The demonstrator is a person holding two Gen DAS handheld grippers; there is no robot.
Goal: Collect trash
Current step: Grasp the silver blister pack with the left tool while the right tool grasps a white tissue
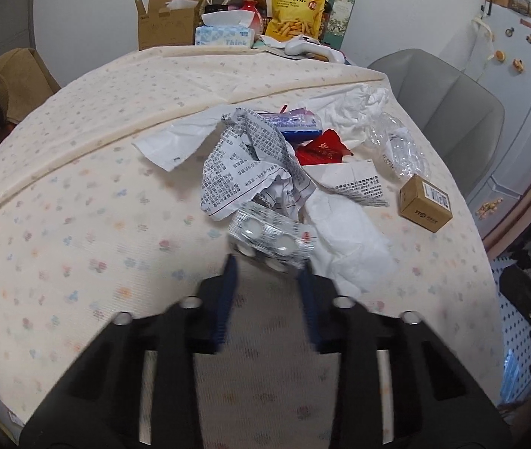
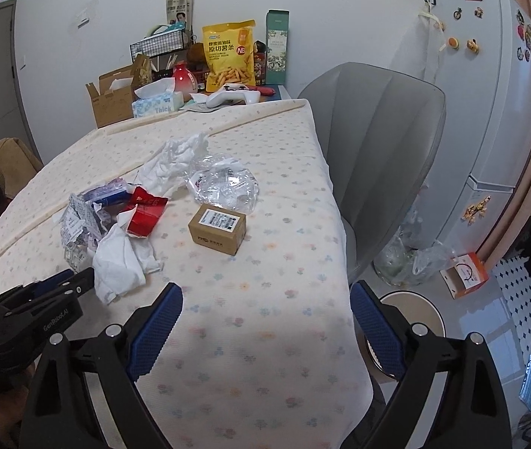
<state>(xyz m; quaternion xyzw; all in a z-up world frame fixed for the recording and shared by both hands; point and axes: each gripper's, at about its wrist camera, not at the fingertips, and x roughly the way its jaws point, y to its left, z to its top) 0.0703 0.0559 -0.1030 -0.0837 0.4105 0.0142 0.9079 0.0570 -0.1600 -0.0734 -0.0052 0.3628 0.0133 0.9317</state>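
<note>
A pile of trash lies on the flowered tablecloth: a silver pill blister pack, a crumpled printed leaflet, white tissue, a red wrapper, a blue box, clear crumpled plastic and a small cardboard box. My left gripper is open, its blue fingertips at either end of the blister pack's near edge. My right gripper is wide open and empty above the tablecloth, short of the cardboard box. The left gripper shows at the pile's near edge.
A grey chair stands at the table's right side. A round bin stands on the floor below it, with plastic bags and an orange box nearby. Snack bag, tissue box and carton crowd the far end.
</note>
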